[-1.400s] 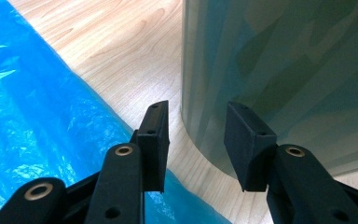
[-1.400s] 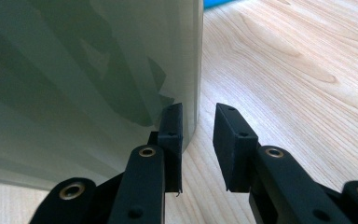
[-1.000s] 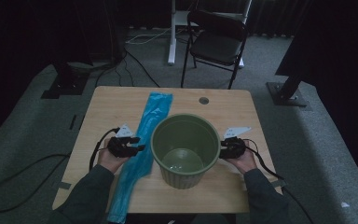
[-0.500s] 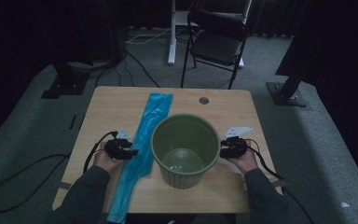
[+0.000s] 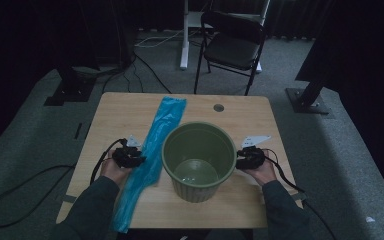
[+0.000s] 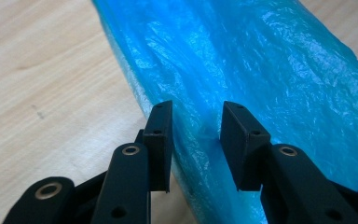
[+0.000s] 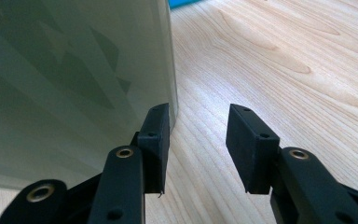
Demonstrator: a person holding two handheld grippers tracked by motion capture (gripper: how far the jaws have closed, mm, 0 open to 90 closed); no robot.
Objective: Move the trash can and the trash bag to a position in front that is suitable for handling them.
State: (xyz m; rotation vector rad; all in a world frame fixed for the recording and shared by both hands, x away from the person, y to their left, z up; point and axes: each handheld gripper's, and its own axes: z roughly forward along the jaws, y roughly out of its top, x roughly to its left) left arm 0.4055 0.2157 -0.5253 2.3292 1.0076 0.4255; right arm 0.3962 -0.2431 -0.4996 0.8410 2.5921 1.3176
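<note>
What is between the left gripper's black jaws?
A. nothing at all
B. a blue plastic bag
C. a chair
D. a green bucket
B: in the left gripper view the left gripper has its jaws on either side of a fold of the blue plastic bag.

One green bin (image 5: 199, 160); one blue bag (image 5: 152, 150); one chair (image 5: 232, 47)
</note>
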